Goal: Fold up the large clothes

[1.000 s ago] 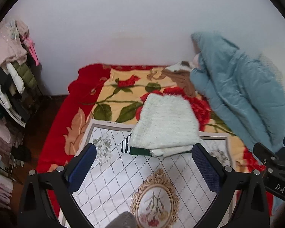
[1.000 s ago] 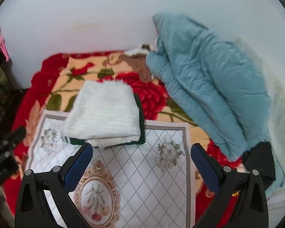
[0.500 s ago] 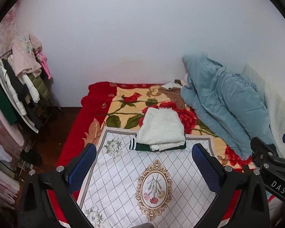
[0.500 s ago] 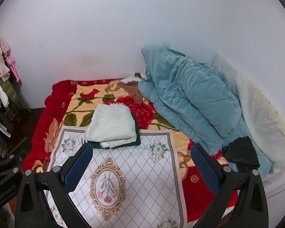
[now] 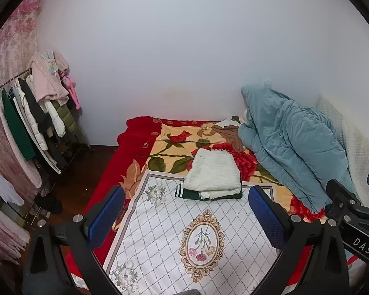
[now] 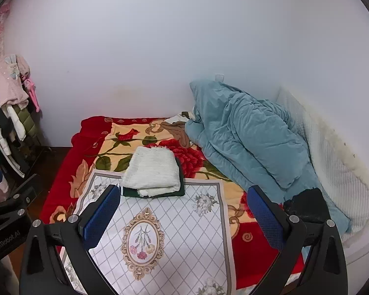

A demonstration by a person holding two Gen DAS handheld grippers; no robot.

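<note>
A folded white fuzzy garment [image 5: 212, 172] lies on a folded dark green garment [image 5: 209, 195] at the far edge of a white floral cloth [image 5: 184, 226] on the bed. The white garment [image 6: 152, 170], the green one [image 6: 160, 193] and the cloth [image 6: 174, 221] also show in the right wrist view. My left gripper [image 5: 184, 216] is open and empty, held well back above the cloth. My right gripper [image 6: 183, 216] is open and empty too, beside it.
A red rose blanket [image 5: 140, 142] covers the bed. A teal quilt [image 5: 290, 142] is heaped on the right against the wall, with a black item [image 6: 307, 205] at its near end. A loaded clothes rack [image 5: 34, 118] stands on the left over dark floor.
Both grippers have pulled back and up from the folded stack, so the stack looks smaller and more of the room shows. The stack has not moved.
</note>
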